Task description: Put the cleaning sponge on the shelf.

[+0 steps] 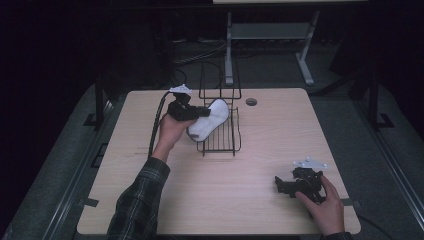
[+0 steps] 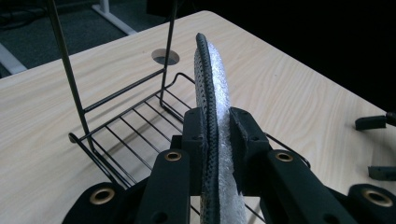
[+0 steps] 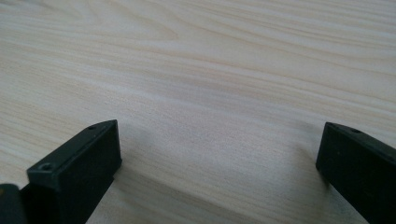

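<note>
The left gripper (image 2: 217,140) has its jaws clenched on a white slipper (image 2: 215,84), held on edge just above a black wire rack (image 2: 126,126) on the table (image 1: 260,200). The step in hand looks like setting the slipper into the rack; next it must be lowered between the wires, then released. The right gripper (image 3: 217,158) rests on the table, jaws wide apart and empty.

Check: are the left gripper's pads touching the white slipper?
Touching. The left gripper view shows the left gripper with both pads pressed against the white slipper, no gap on either side.
</note>
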Available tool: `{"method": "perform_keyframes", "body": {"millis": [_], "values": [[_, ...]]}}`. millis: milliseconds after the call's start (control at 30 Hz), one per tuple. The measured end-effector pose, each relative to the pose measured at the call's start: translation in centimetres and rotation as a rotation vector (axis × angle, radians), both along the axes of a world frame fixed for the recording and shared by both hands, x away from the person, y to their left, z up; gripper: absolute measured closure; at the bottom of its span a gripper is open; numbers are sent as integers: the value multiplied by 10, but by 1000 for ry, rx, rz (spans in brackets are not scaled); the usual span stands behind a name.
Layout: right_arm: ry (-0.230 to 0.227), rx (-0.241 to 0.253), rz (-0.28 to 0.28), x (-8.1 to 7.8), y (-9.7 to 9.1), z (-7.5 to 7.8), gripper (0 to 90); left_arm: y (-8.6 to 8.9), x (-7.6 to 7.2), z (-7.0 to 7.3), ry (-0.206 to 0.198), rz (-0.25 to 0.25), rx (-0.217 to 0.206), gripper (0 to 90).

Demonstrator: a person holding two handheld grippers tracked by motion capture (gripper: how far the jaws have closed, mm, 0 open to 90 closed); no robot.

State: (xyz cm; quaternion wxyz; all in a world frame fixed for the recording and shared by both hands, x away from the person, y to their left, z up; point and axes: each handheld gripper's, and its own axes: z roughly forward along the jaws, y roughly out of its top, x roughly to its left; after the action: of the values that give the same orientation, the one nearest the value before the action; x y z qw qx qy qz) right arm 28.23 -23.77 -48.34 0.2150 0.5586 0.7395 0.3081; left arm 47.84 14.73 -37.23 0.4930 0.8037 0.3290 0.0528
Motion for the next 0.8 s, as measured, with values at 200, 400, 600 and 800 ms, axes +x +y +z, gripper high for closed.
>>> {"method": "perform_keyframes", "body": {"millis": [200,400,600,800], "values": [[0,0,0,0,0,0,0,-5,9,-4,11,15,-4,764],[-1,-1,1,0,0,0,0,-9,19,-15,39,23,-2,759],[-1,-1,1,0,0,0,0,-10,24,-23,49,29,24,752],[0,0,0,0,0,0,0,-9,27,-28,49,44,43,733]]}}
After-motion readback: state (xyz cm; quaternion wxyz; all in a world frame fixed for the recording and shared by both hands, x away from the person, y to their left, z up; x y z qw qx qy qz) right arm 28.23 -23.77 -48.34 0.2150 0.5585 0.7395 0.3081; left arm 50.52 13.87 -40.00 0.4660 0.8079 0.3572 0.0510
